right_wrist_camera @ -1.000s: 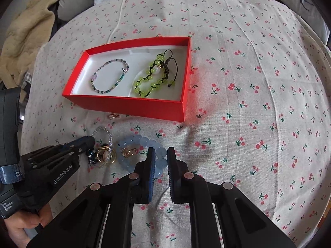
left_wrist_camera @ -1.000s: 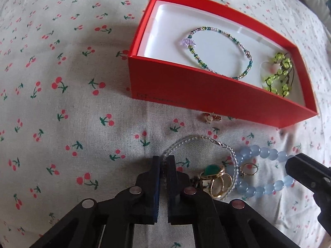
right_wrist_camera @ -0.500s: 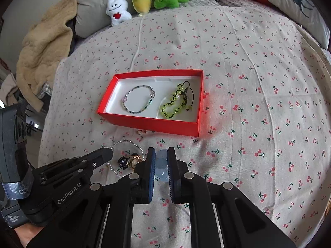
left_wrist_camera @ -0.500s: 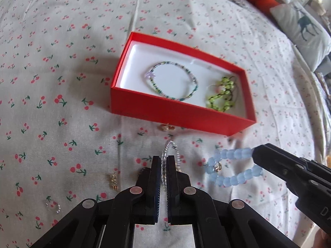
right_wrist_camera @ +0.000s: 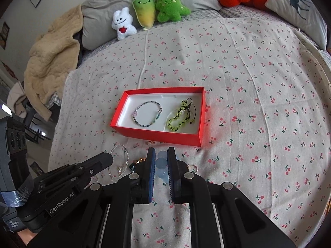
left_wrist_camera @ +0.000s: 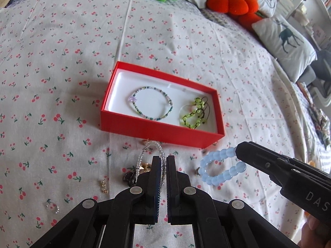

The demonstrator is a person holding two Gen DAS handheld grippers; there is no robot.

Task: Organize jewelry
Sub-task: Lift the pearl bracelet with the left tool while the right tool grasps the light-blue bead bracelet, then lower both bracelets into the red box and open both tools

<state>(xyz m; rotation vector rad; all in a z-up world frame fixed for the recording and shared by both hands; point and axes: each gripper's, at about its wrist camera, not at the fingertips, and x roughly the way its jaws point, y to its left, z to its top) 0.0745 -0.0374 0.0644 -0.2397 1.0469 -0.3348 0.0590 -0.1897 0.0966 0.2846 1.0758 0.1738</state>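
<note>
My left gripper (left_wrist_camera: pixel 163 162) is shut on a clear bead bracelet (left_wrist_camera: pixel 154 143), which hangs from its fingers above the cherry-print cloth. My right gripper (right_wrist_camera: pixel 161 155) is shut on a pale blue bead bracelet (right_wrist_camera: pixel 161 163). In the left wrist view that blue bracelet (left_wrist_camera: pixel 214 180) dangles as a loop from the right gripper (left_wrist_camera: pixel 238 147). Just beyond both grippers sits the red box (left_wrist_camera: pixel 161 132) with a white lining. It holds a multicoloured seed-bead bracelet (left_wrist_camera: pixel 153 105) and a green bead bracelet (left_wrist_camera: pixel 194 111).
Small loose pieces lie on the cloth below the grippers: a gold earring (left_wrist_camera: pixel 104 185), a tiny clear piece (left_wrist_camera: pixel 52 206), and dark and gold bits (left_wrist_camera: pixel 129 177). Plush toys (right_wrist_camera: pixel 144 14), pillows and a beige blanket (right_wrist_camera: pixel 51 62) line the bed's far side.
Both grippers have risen and tilted up, each lifting its bracelet off the cloth. The red box now looks smaller and farther away, and the heap of rings is left below.
</note>
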